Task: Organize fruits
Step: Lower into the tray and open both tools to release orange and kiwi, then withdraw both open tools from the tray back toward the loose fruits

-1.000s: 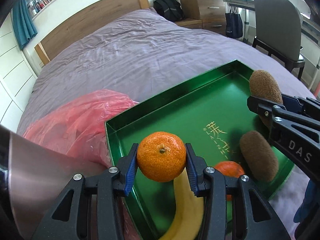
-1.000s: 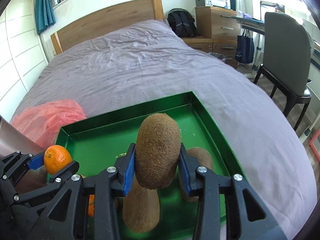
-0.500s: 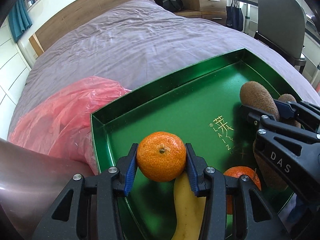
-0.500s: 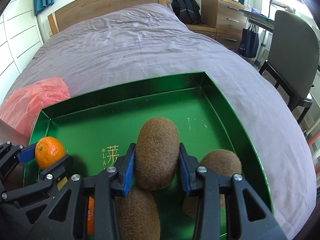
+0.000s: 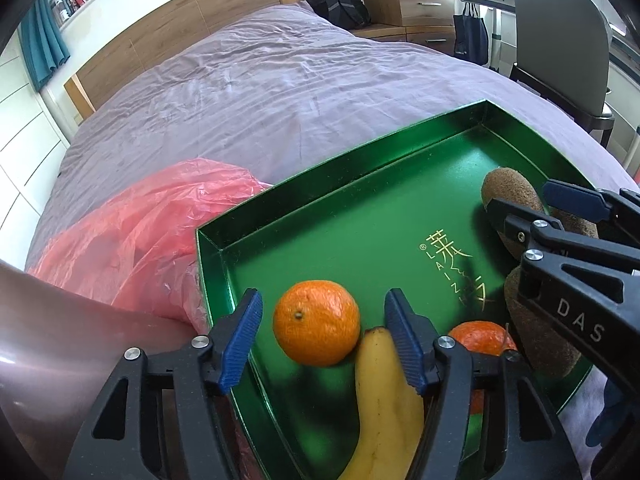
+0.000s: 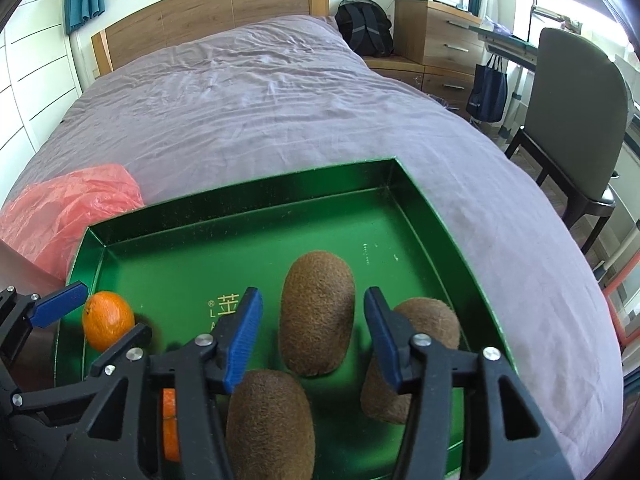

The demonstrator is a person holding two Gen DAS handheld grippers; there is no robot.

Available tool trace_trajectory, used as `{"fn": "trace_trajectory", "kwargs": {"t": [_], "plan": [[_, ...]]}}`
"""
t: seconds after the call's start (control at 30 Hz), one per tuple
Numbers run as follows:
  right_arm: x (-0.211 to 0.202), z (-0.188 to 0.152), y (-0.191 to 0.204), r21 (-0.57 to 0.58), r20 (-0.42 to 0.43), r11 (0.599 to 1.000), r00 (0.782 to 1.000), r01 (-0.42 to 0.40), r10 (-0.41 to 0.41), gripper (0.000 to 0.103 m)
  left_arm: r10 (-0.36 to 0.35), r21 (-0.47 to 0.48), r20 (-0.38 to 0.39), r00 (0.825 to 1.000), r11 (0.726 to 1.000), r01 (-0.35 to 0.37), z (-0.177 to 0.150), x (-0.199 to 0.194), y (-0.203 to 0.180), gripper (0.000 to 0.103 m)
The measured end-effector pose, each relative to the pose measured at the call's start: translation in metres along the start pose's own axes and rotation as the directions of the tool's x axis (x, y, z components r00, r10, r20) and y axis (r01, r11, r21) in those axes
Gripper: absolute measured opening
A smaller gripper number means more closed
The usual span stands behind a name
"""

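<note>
A green tray (image 5: 360, 240) lies on the purple bed. My left gripper (image 5: 324, 336) has its jaws opening; a mandarin (image 5: 317, 323) rests on the tray floor between the blue pads, clear of both. A banana (image 5: 384, 400) lies just beside it, and a second mandarin (image 5: 478, 340) sits further right. My right gripper (image 6: 312, 328) also has its jaws opening, with a kiwi (image 6: 318, 312) lying in the tray (image 6: 240, 256) between the pads, untouched. Two more kiwis (image 6: 270, 420) (image 6: 432, 320) lie close by. The right wrist view shows the left gripper (image 6: 98, 320) around its mandarin (image 6: 108, 320).
A crumpled red plastic bag (image 5: 140, 240) lies against the tray's left side. A shiny brownish surface (image 5: 40, 340) fills the near left. The purple bedsheet (image 6: 260, 100) stretches back to a wooden headboard. A chair (image 6: 572, 120) and drawers stand right of the bed.
Both grippers came down to the tray and their jaws have parted. The mandarin has left the left pads and the kiwi the right pads; both now rest on the tray floor.
</note>
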State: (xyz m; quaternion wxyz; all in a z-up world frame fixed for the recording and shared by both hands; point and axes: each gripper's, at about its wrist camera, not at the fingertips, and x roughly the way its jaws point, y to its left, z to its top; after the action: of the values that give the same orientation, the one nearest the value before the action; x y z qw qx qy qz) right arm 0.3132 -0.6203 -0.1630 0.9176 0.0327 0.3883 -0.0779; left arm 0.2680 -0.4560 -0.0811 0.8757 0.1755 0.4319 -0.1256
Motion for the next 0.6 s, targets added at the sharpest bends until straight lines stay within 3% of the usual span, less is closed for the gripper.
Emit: {"fn": "trace_trajectory", "kwargs": {"t": [0.23,0.33,0.6], "plan": [[-0.034,0.001,-0.005,0.014,0.046,1.000,0.999,0.011,-0.011,0.067,-0.011,-0.001,0.043,0.999,1.000,0.011,-0.002,-0.027,0.000,0.066],[-0.056,-0.001,-0.009,0.020,0.071,0.999,0.997,0.032,-0.033,0.078,-0.037,-0.011,0.052,0.998,0.999,0.037,-0.006,-0.042,0.001,0.069],[-0.111,-0.014,-0.019,0.040,0.104,0.997,0.992,0.072,-0.076,0.088,-0.106,0.006,0.105,0.989,0.994,0.106,-0.024,-0.100,0.001,0.075]]}}
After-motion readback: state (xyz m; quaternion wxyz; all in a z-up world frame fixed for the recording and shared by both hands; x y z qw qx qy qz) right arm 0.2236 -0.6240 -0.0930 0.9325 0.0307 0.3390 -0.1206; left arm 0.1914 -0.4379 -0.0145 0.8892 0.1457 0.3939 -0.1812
